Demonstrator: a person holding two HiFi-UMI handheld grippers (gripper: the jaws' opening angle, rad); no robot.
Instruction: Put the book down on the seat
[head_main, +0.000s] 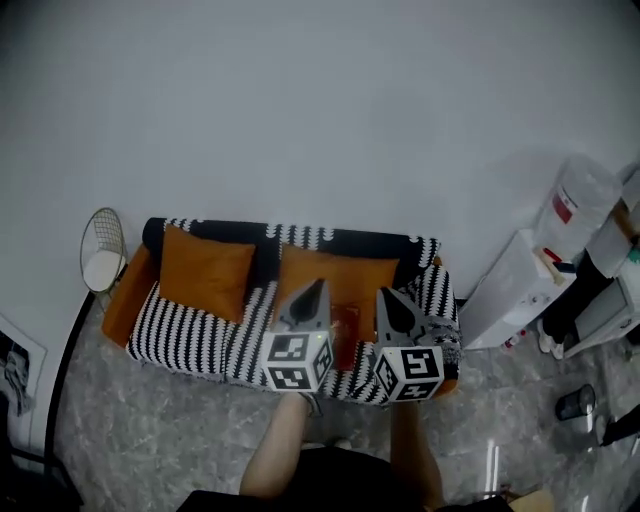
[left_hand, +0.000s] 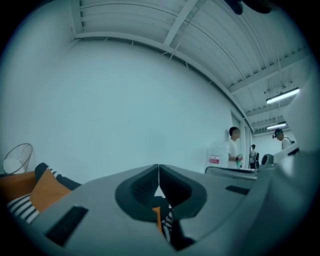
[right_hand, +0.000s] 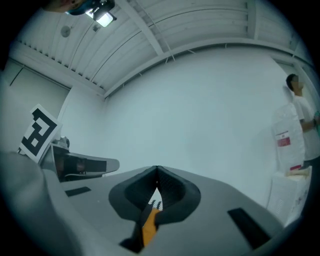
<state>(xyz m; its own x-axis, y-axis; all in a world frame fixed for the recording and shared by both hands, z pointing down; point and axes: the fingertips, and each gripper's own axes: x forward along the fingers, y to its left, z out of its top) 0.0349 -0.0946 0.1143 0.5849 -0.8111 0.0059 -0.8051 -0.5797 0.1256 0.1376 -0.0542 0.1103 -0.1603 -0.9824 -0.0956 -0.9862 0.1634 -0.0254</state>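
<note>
Looking down in the head view, a sofa (head_main: 190, 335) with a black and white striped cover is seen against a bare white wall (head_main: 320, 120), and two orange cushions (head_main: 205, 272) are leaned on its backrest. The book (head_main: 346, 322), a small reddish-brown thing, is seen lying flat on the seat in front of the cushion nearer the grippers. It lies between the two gripper tips and, as far as can be told, is touched by neither. The left gripper (head_main: 318, 287) and the right gripper (head_main: 384, 296) are held side by side above the front of the seat and pointed toward the backrest, a posture that suits setting a thing down there. A wire basket (head_main: 103, 250) is placed beside the sofa's end at the left of this view. In the left gripper view the jaws are pressed together along one line and nothing is gripped between them. Only a strip of orange and striped cloth is seen behind the tips, and the view is aimed at the wall. In the right gripper view the jaws are likewise clenched on nothing, and the marker cube of the left gripper is seen at the left edge. Since the book rests on the seat and is held by no gripper, the placing is judged to be done.
</note>
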